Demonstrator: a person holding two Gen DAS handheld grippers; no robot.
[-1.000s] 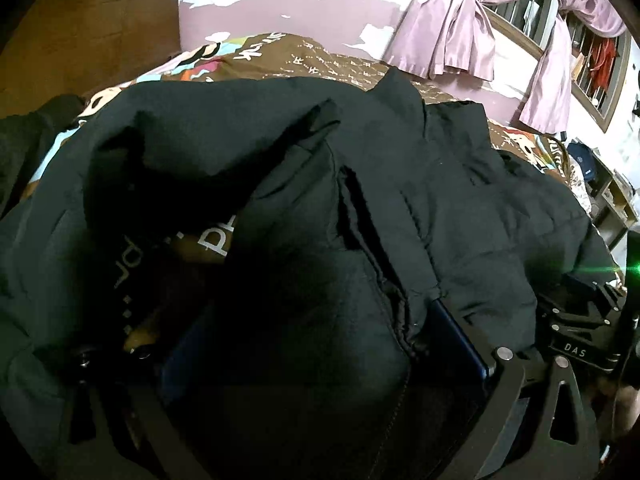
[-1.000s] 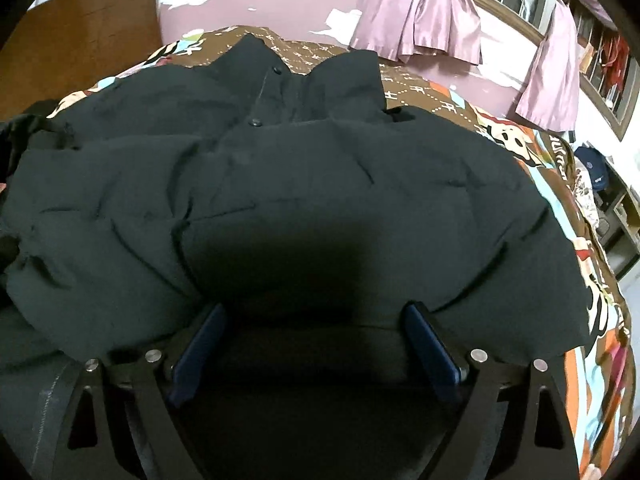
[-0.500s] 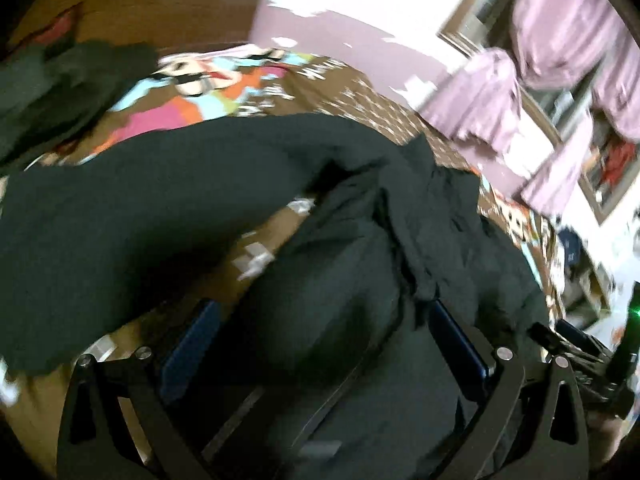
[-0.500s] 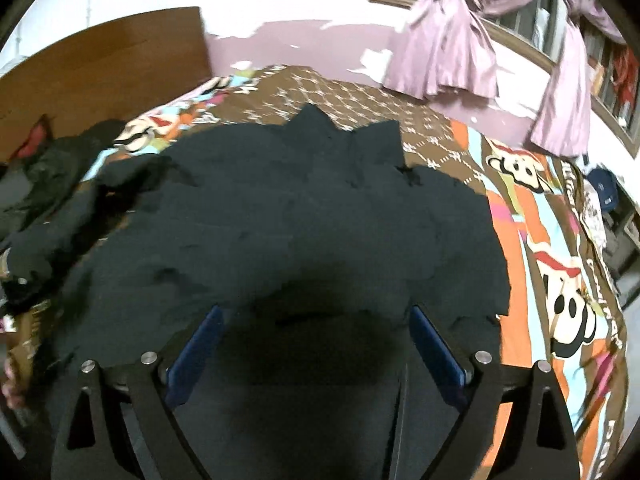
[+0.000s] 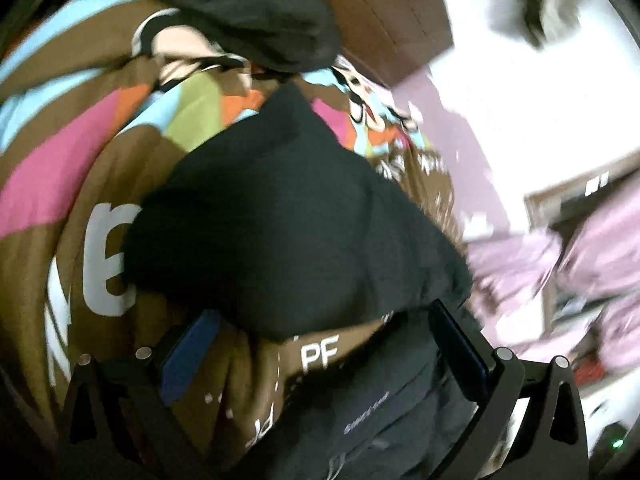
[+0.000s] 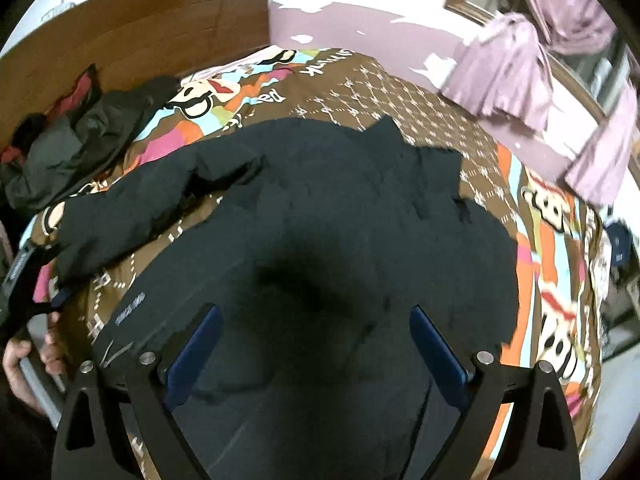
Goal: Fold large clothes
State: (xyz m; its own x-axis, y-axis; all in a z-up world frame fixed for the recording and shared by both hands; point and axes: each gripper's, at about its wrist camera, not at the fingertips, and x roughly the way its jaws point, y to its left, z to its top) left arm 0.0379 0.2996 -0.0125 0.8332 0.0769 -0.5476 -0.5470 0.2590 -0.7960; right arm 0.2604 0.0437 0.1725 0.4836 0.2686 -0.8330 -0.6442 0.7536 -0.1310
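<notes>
A large black jacket lies spread on the patterned bedspread, collar toward the far wall. One sleeve stretches out to the left. In the blurred, tilted left wrist view that sleeve fills the middle, just beyond my left gripper, which is open with only bedspread between its fingers. The right wrist view catches the left gripper at the left edge, near the sleeve's end. My right gripper hovers open over the jacket's near hem, holding nothing.
A pile of dark clothes lies by the wooden headboard at the left. Pink curtains hang at a window on the right. A hand holds the left gripper's handle. The bed's edge drops off at the right.
The left gripper has swung out to the left, and the sleeve now lies stretched out on the bedspread. The right gripper has pulled back and up, off the jacket body.
</notes>
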